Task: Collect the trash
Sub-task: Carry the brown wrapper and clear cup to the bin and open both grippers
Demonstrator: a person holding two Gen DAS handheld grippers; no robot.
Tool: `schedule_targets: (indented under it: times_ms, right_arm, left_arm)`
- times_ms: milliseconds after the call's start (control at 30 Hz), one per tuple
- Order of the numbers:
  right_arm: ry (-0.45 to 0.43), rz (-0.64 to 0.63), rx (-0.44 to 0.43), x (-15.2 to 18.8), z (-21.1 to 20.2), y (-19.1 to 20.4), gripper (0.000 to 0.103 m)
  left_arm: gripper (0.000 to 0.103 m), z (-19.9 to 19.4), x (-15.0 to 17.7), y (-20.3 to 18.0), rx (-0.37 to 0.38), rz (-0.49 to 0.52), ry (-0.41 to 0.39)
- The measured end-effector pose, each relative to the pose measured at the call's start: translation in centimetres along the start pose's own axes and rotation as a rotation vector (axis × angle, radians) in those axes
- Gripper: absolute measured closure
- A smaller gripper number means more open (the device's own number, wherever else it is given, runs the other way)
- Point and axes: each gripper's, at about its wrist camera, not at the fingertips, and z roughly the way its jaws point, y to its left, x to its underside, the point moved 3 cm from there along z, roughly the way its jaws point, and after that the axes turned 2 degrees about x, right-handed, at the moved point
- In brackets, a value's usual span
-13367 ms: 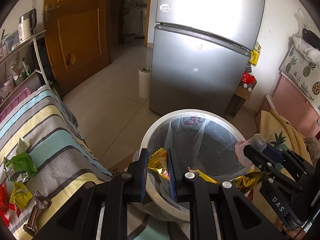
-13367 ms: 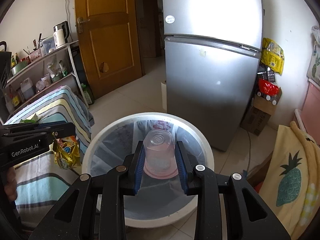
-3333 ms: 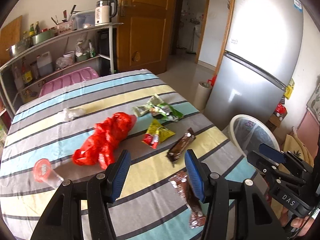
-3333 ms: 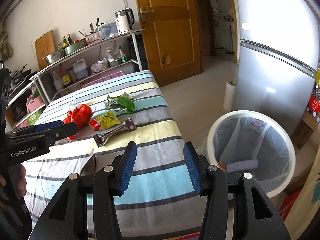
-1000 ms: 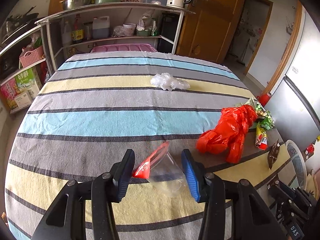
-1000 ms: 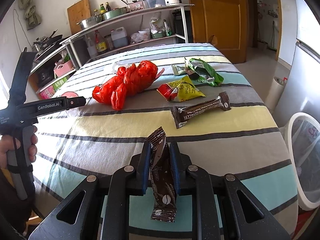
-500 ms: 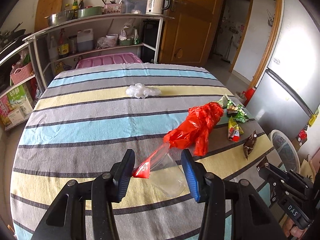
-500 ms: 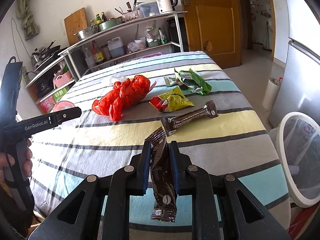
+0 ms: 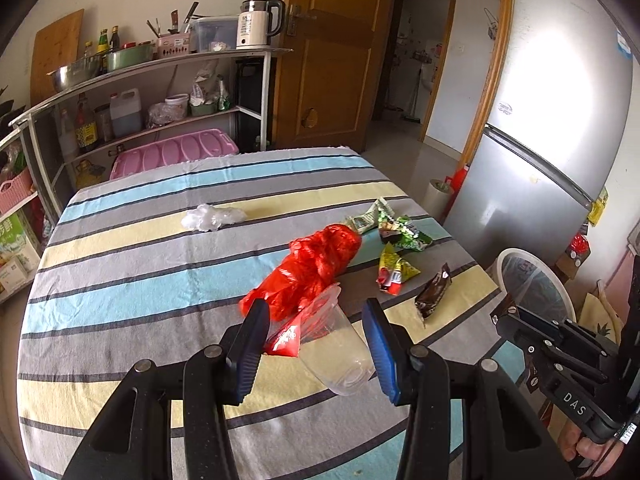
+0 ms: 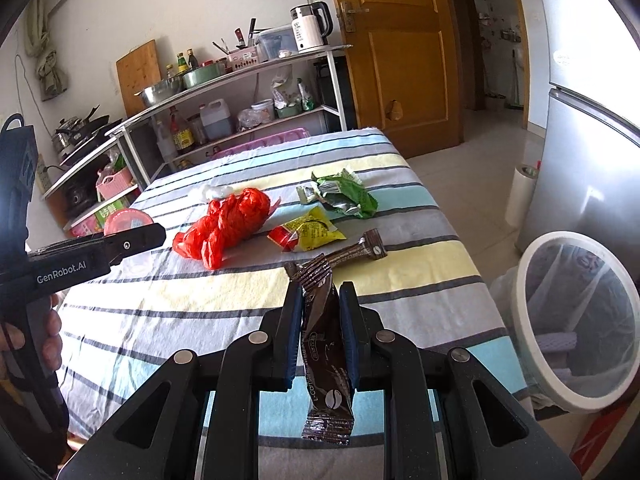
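Note:
My left gripper (image 9: 316, 342) is shut on a clear plastic cup (image 9: 340, 352) with a red lid, held tilted above the striped tablecloth (image 9: 120, 280). In the right wrist view the left gripper (image 10: 132, 240) shows at the left, with the cup's red lid (image 10: 128, 218) behind it. My right gripper (image 10: 320, 308) is shut on a brown coffee sachet (image 10: 326, 360) that hangs down between the pads. On the cloth lie a red plastic bag (image 9: 312, 264), a green wrapper (image 9: 404, 232), a yellow wrapper (image 9: 394, 270), a brown bar wrapper (image 9: 434, 290) and crumpled white plastic (image 9: 212, 216).
A white lined trash bin (image 10: 532, 320) stands on the floor off the table's right end, also in the left wrist view as the bin (image 9: 532, 280). A silver fridge (image 9: 560, 120) rises behind it. A kitchen shelf (image 9: 160, 64) and a wooden door (image 9: 328, 60) stand at the back.
Both grippers have risen and swung right along the table. The cup has come up off the cloth in the left gripper. The sachet stays in the right one. The bin looks nearer.

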Motion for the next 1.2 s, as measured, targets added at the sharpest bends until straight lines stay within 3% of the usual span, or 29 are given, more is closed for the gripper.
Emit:
schedule_targets:
  times_ms: [333,900,1200]
  right_arm:
    - [-0.050,0.059,0.095,-0.7,-2.8,-4.6,0.083]
    - [-0.085,0.177,0.271,-1.0,-7.0,-14.7,0.083]
    - [-0.047,0.254,0.344,0.2,-6.9,-20.5,0.083]
  left_arm:
    - [0.055,1.7,-1.8,-7.0,0.115,0.109,0.000]
    - [0.054,7.2,-3.0,-21.0,0.339,0.280,0.081]
    - [0.054,10.6,-2.3,-26.8,0.386,0.331,0.134]
